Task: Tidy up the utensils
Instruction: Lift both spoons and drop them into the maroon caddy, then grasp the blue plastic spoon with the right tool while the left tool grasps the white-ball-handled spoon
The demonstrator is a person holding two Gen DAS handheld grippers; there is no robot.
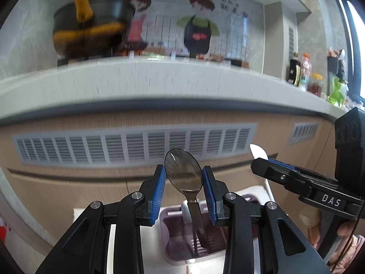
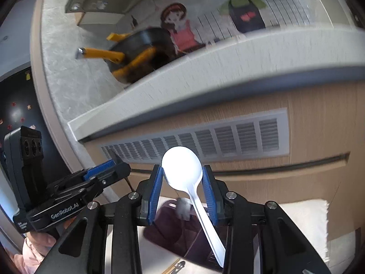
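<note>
In the left wrist view my left gripper [image 1: 183, 173] is shut on a metal spoon [image 1: 183, 171], bowl up between the blue pads, handle hanging down over a mauve utensil caddy [image 1: 166, 233]. My right gripper [image 2: 182, 173] is shut on a white plastic spoon [image 2: 182, 166], its handle slanting down right above the same caddy [image 2: 159, 223]. Each gripper shows in the other's view: the right gripper [image 1: 269, 159] at the right with the white spoon tip [image 1: 257, 151], the left gripper [image 2: 109, 166] at the left. The caddy stands on a white cloth [image 2: 301, 219].
A grey counter edge [image 1: 159, 80] runs across above wooden cabinet fronts with a vent grille [image 1: 134, 143]. A dark pot with orange handles [image 1: 91, 25] sits on the counter. Jars and bottles [image 1: 308, 75] stand at the far right. A person's hand [image 2: 38, 242] holds the left gripper.
</note>
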